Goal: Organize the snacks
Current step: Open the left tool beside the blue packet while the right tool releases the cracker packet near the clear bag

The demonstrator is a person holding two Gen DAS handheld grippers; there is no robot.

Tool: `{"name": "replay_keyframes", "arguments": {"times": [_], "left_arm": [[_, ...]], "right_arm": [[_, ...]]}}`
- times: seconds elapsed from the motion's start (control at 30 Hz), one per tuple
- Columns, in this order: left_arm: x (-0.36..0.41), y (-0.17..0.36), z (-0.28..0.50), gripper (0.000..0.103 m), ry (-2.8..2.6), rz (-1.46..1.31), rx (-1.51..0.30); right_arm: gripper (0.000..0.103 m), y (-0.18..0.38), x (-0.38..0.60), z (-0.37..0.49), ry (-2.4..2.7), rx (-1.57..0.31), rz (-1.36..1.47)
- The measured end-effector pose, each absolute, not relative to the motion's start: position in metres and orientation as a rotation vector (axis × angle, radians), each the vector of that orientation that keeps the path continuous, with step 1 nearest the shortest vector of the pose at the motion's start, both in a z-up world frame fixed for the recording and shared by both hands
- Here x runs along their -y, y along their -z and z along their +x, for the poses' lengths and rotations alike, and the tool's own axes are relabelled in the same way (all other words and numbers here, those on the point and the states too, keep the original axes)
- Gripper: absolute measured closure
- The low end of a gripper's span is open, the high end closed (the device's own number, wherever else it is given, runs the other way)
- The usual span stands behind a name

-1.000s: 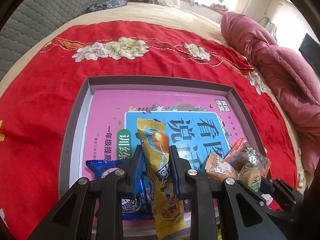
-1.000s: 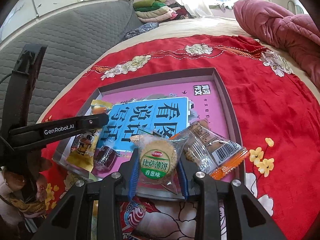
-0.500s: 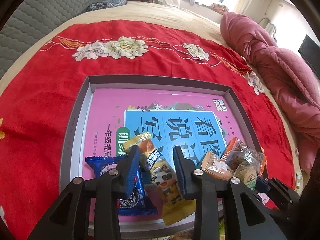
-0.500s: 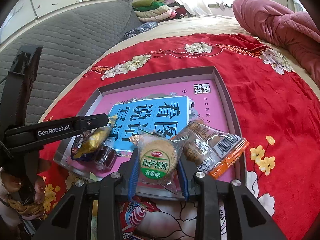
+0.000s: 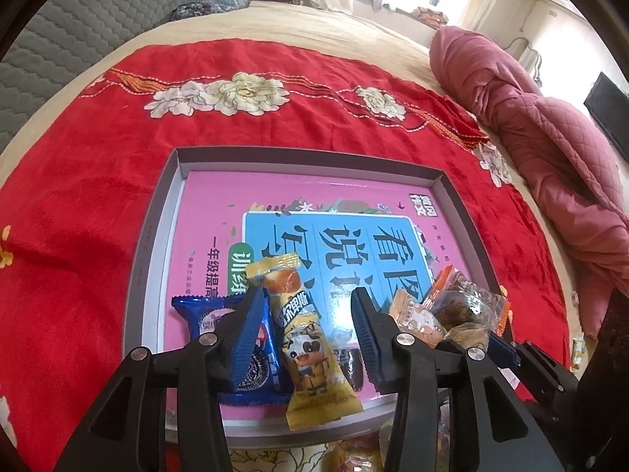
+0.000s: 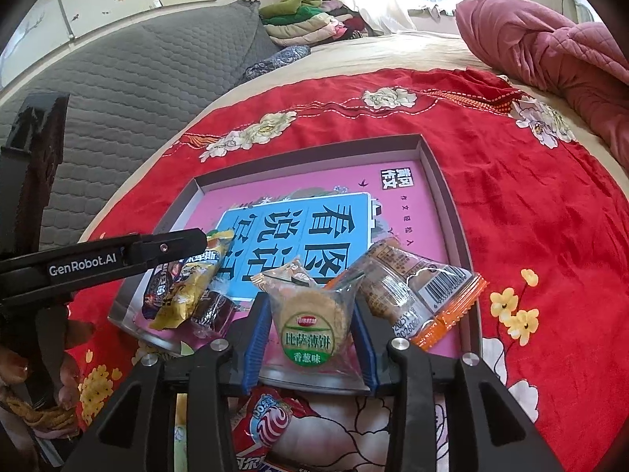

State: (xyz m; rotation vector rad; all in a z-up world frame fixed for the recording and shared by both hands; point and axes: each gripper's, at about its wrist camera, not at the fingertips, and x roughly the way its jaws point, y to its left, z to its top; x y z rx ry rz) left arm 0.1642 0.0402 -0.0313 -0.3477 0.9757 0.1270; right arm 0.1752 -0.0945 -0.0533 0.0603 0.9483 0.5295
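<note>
Snacks lie along the near edge of a grey tray (image 5: 147, 244) lined with a pink and blue book, on a red flowered bedspread (image 5: 78, 165). Nearest, a yellow cartoon-cow packet (image 5: 314, 358) lies flat between the left tool (image 5: 304, 303), whose jaws are opening and clear of it, beside a blue cookie pack (image 5: 204, 314). The right tool (image 6: 310, 310), angled downward, is also opening, its pads still against a round cracker packet (image 6: 310, 318). An orange-edged cake wrapper (image 6: 412, 283) rests just beside it.
</note>
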Motion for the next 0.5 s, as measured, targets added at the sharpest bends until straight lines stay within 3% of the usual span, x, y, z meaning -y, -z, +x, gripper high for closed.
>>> {"name": "replay_keyframes", "arguments": {"times": [0.43, 0.5], "left_arm": [[-0.036, 0.020, 0.157, 0.047, -0.124, -0.326, -0.973], [-0.035, 0.018, 0.155, 0.041, -0.123, -0.328, -0.972]], "right_arm": [[0.057, 0.047, 0.096, 0.175, -0.539, -0.930, 0.079], [0.057, 0.046, 0.097, 0.175, -0.538, -0.925, 0.081]]}}
